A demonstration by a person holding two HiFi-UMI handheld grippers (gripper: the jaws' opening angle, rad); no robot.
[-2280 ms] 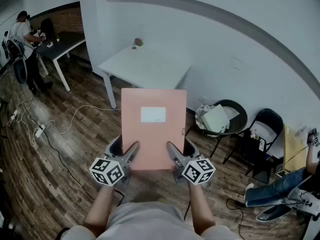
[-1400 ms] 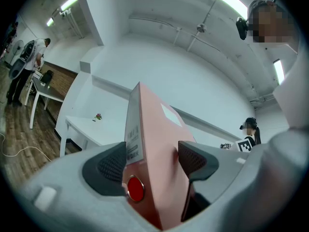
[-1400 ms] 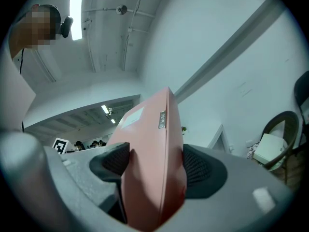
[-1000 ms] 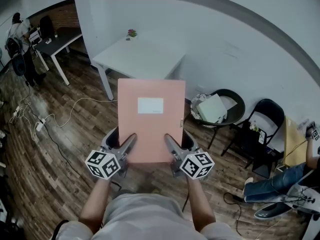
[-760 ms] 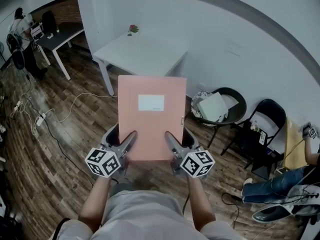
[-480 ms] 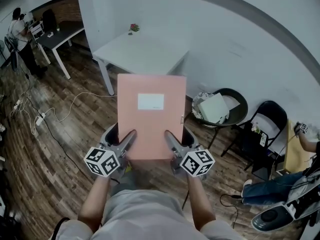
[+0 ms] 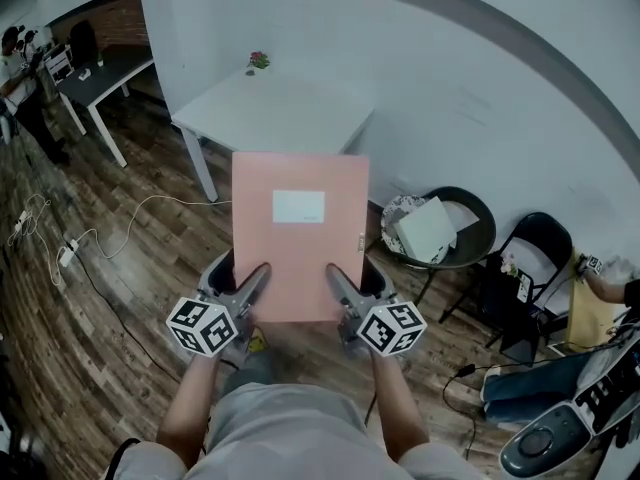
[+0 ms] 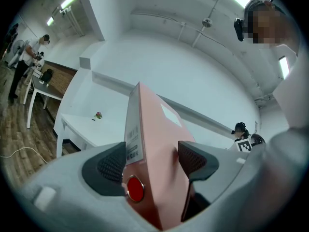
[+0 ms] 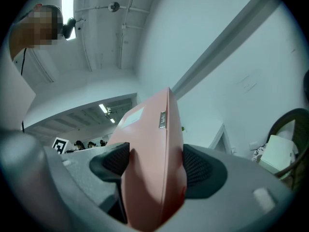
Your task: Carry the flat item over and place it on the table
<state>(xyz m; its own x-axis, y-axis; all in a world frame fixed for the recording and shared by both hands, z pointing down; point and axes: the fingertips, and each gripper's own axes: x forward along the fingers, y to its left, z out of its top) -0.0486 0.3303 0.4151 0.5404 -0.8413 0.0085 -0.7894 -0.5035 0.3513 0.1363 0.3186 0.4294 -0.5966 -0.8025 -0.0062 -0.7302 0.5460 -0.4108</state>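
Note:
A flat salmon-pink folder (image 7: 299, 230) with a white label is held level in front of me, over the floor. My left gripper (image 7: 252, 286) is shut on its near left edge and my right gripper (image 7: 338, 288) is shut on its near right edge. In the left gripper view the folder (image 8: 154, 158) stands edge-on between the dark pads (image 8: 112, 166), with a red round fastener low on its spine. In the right gripper view the folder (image 9: 154, 178) is also pinched between both pads (image 9: 200, 170). A white table (image 7: 275, 108) stands ahead against the wall, beyond the folder's far edge.
A small pot with a pink flower (image 7: 258, 61) sits on the table's far left corner. A round black chair (image 7: 440, 230) holding papers and a black folding chair (image 7: 525, 268) stand to the right. Cables (image 7: 90, 248) trail over the wooden floor at left. A person (image 7: 20, 68) stands by a dark desk far left.
The white table has come nearer and shifted slightly left in the head view. Both grippers keep the same hold on the folder. The far person has moved toward the frame's left edge.

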